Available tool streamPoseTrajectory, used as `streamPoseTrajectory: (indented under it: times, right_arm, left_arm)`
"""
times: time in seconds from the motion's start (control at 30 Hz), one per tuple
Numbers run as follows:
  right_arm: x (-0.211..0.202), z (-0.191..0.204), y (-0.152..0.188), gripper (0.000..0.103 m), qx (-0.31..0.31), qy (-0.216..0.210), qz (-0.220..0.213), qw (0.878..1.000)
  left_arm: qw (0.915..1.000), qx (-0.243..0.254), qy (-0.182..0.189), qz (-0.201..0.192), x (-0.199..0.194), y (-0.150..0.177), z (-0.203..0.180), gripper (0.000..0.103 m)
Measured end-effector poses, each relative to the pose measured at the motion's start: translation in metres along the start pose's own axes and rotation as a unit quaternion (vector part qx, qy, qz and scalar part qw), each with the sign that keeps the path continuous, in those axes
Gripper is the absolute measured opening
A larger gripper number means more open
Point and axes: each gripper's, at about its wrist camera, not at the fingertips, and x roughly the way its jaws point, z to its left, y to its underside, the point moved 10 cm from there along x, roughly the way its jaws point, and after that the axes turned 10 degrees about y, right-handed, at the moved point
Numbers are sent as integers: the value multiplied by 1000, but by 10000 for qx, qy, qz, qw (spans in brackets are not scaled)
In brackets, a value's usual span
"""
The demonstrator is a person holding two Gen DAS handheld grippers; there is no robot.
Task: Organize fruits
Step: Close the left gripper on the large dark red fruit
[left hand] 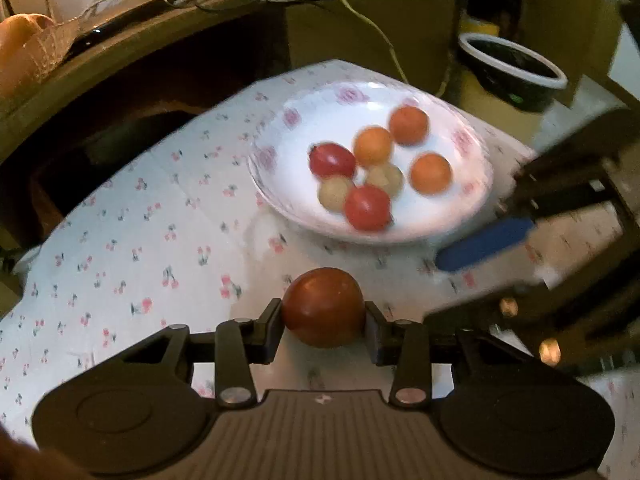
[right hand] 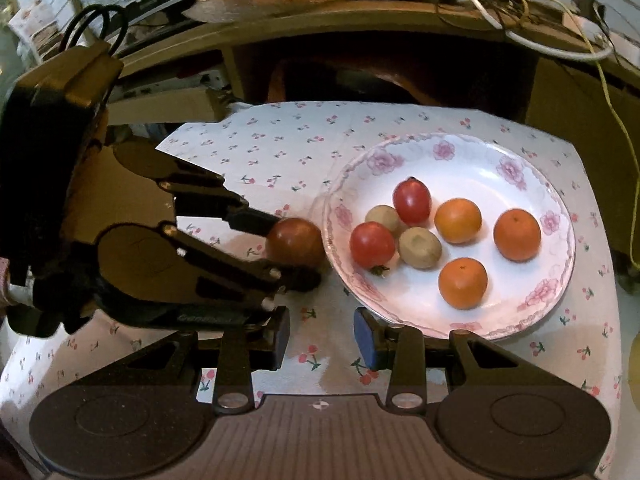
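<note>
Left hand-held gripper clamped on dark red tomato just short of floral plate; right hand-held gripper parted, empty.

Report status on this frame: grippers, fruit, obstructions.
Left gripper shut on dark red round tomato, beside the white floral plate. Right gripper open, empty. Plate holds seven small fruits. Nothing between tomato and plate.
</note>
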Motion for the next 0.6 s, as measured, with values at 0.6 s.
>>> streamPoseTrajectory:
  times: [0.6]
  right_arm:
    - [-3,26,-2,38,625,-1192,337,9903]
  left_arm:
    - [9993,293,188,149,-14,26,-17,46]
